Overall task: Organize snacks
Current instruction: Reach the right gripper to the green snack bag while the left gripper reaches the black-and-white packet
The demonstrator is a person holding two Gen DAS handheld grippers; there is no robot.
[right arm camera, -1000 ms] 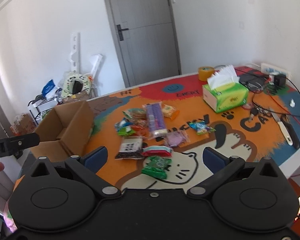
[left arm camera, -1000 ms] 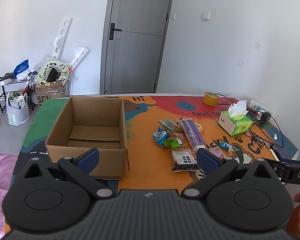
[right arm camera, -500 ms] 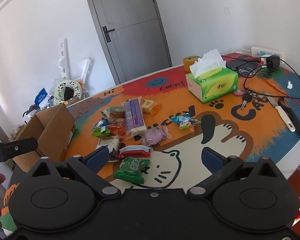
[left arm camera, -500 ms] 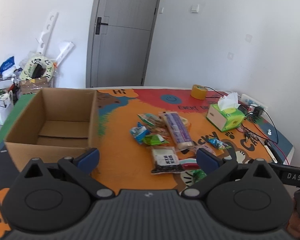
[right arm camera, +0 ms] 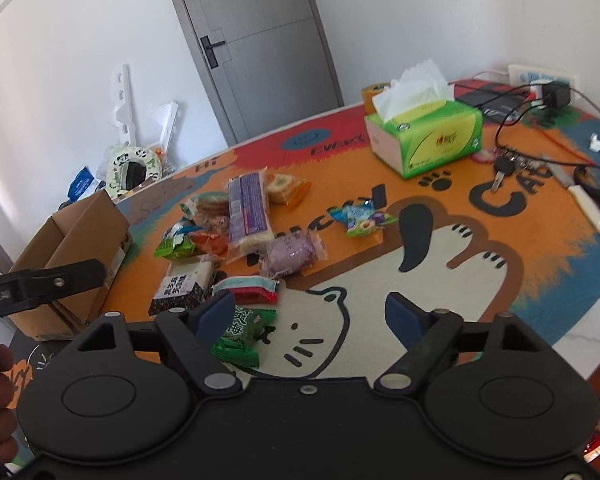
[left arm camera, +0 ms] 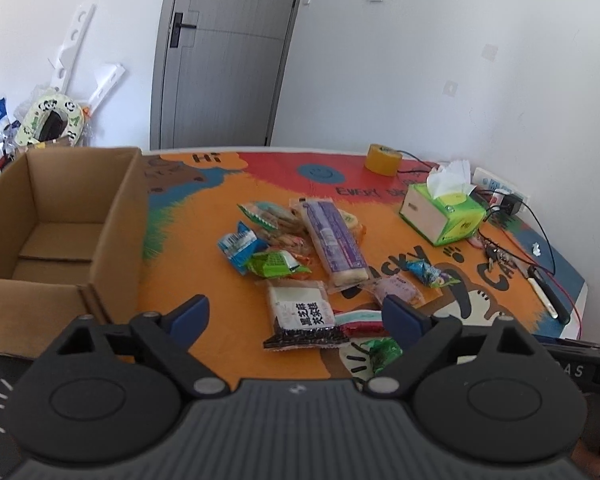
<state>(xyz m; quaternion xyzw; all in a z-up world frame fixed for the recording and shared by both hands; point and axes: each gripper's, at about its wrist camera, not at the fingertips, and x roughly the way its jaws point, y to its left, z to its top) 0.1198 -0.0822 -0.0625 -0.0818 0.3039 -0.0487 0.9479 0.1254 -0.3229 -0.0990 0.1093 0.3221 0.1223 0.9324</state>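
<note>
With both sets of jaws just narrowing yet open and empty, the left gripper (left arm camera: 296,314) and right gripper (right arm camera: 310,312) hung over light, crinkly snack packets (left arm camera: 300,316) on the table (right arm camera: 380,292), likely best pinched mid-body, cardboard box (left arm camera: 60,216) left of the jaws.

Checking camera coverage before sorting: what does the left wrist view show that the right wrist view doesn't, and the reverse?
Only the left wrist view shows the inside of the open brown cardboard box, which holds no snacks. Only the right wrist view shows the round purple wrapped snack unobstructed, and the bunch of keys clearly. Both show the long purple wrapped bar, the green tissue box and the black-and-white sesame packet.
</note>
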